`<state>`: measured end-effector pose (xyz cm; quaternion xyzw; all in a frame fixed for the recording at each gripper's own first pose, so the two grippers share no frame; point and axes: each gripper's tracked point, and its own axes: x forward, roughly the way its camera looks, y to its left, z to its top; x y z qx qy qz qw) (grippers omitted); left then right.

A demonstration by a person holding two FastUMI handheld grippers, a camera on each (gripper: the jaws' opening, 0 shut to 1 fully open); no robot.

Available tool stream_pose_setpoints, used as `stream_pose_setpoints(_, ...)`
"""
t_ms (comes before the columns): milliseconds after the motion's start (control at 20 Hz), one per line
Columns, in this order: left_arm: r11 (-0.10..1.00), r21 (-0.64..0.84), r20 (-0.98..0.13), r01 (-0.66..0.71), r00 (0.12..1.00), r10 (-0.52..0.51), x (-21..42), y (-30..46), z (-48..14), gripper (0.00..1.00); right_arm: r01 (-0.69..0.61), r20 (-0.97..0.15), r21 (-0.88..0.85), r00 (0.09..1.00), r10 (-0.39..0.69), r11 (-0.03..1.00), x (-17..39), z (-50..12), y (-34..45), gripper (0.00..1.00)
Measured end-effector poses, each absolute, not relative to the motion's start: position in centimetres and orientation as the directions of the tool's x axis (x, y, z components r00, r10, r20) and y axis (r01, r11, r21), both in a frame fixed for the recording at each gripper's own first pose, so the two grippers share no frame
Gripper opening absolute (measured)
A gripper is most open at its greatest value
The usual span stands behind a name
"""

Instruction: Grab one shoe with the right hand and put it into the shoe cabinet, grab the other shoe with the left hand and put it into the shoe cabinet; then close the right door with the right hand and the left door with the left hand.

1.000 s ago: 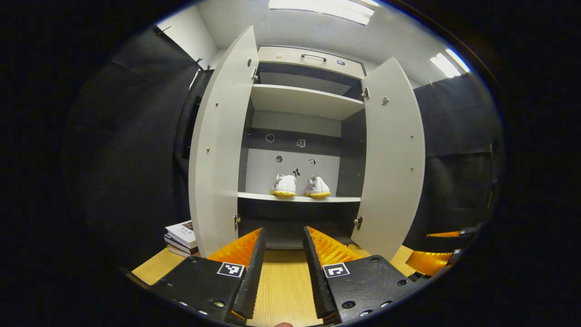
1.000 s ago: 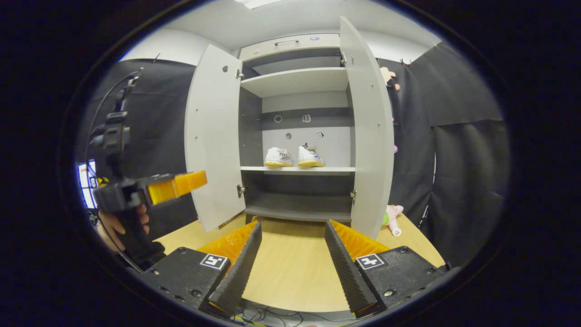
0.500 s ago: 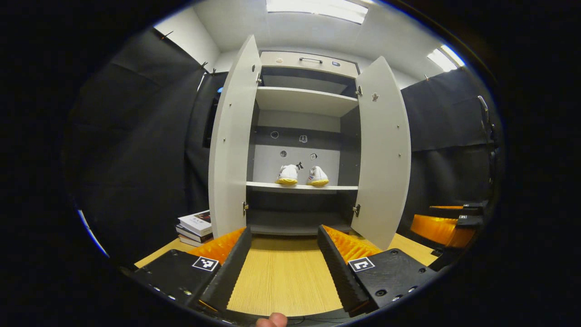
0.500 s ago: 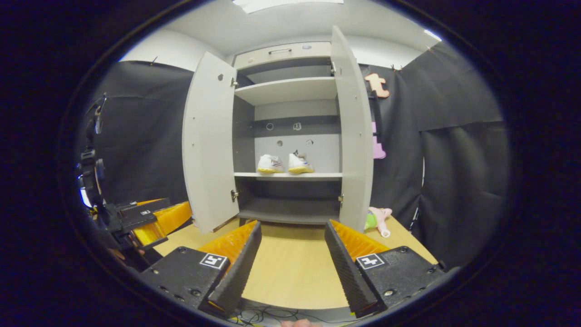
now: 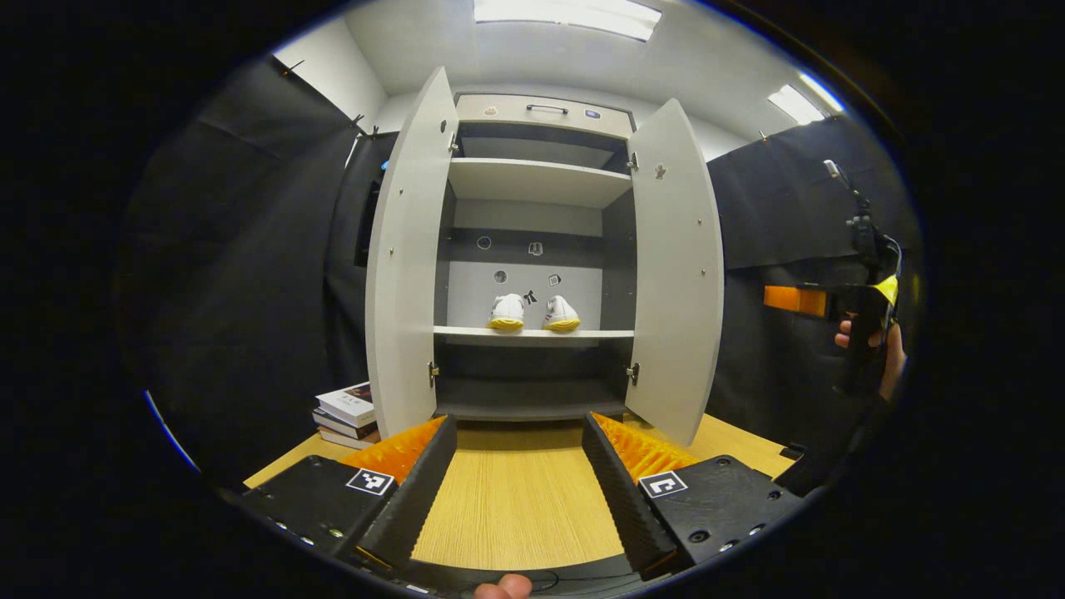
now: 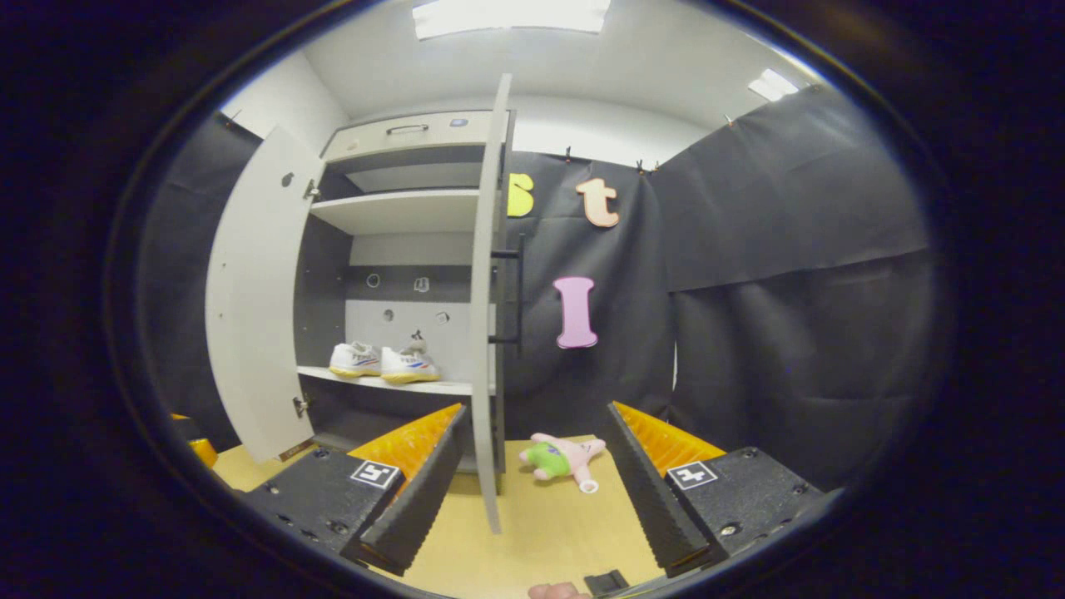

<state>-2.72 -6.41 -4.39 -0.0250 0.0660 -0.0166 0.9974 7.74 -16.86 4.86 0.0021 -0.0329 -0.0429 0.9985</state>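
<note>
Over the wooden table (image 5: 516, 499), both grippers, left gripper (image 5: 517, 487) and right gripper (image 6: 532, 474), hang spread, empty.

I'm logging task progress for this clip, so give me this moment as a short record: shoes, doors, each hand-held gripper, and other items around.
shoes: pair side by side on the middle shelf
left door: open
right door: open, seen edge-on in the right gripper view
left hand-held gripper: open, empty, over the table
right hand-held gripper: open, empty, fingers either side of the right door's edge, not touching
other items: books left of the cabinet; plush toy on the table by the right door
steps left: both doors
</note>
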Motion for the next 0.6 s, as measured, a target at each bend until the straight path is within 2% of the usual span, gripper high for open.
stream_pose_setpoints(200,0.999,-0.034,-0.131,0.025,0.991,-0.029,-2.9,-6.1,-4.0,0.91,0.118,0.079,-0.001,0.990,-0.118,0.993,12.5,8.2,-19.6,1.00)
stream_pose_setpoints(400,1.000,-0.019,-0.144,0.019,0.989,-0.022,-2.9,-6.0,-4.4,0.91,0.120,0.037,0.024,0.992,-0.120,0.993,17.5,9.4,-20.4,1.00)
stream_pose_setpoints(600,1.000,-0.017,-0.168,0.013,0.986,-0.016,-2.5,-5.8,-5.2,0.91,0.133,0.052,0.023,0.990,-0.134,0.991,19.8,10.5,-20.9,1.00)
